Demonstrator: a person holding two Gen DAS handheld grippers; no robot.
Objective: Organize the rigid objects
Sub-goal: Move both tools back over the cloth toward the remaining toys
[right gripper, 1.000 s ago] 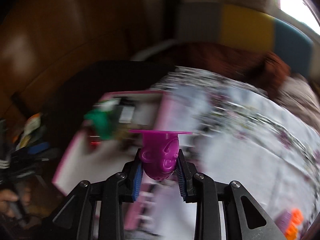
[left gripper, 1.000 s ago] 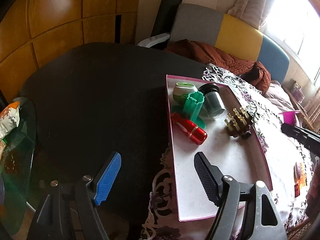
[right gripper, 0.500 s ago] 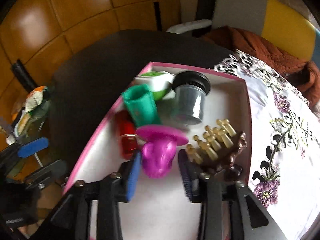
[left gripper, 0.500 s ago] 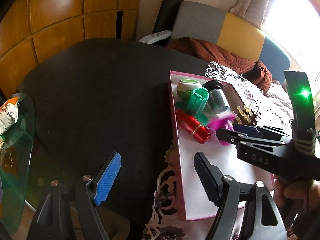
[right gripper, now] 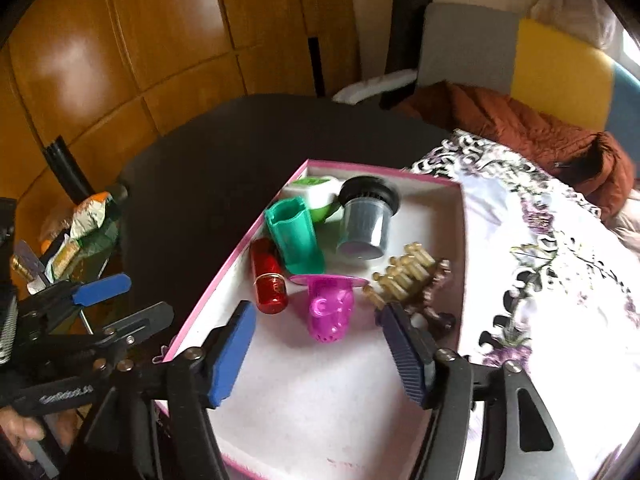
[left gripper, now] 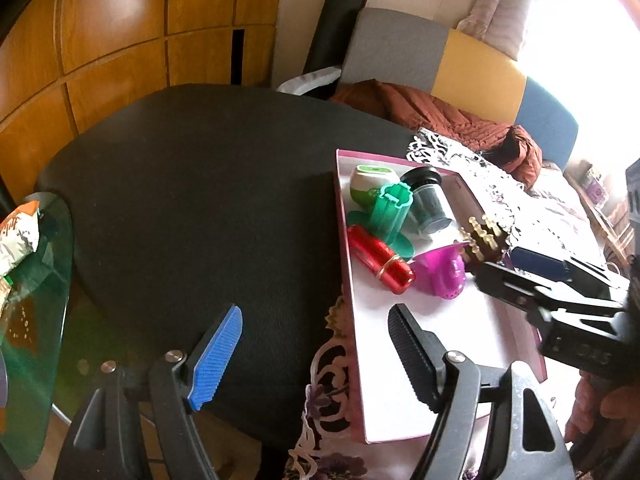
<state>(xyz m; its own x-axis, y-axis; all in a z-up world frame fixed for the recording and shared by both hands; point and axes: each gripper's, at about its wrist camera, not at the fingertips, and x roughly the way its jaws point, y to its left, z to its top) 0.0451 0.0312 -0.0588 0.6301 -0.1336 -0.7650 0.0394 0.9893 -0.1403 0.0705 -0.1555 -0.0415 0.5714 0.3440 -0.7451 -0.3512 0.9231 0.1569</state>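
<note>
Magenta toy (right gripper: 330, 309) lies in the pink-rimmed tray (right gripper: 208, 300), free between the right gripper's (right gripper: 320, 354) just-opened jaws, beside the red cylinder (right gripper: 269, 280). Only the left view shows the left gripper's (left gripper: 316, 354) jaws wide apart, empty, above the dark worktop (left gripper: 200, 208).

A: What carries everything here?

B: A round black bench (right gripper: 224, 152), matte and dark. A white lace-edged cloth with purple flowers (right gripper: 552, 264) covers its right side.

A: And what lies on it?

B: A shallow pink-rimmed cardboard box with a white floor (left gripper: 362, 344), partly on the bare black top and partly on the cloth.

A: Anything beside the bench?

B: A green glass side table (left gripper: 36, 320) stands just left of it, bearing a crumpled snack packet (left gripper: 16, 236).
</note>
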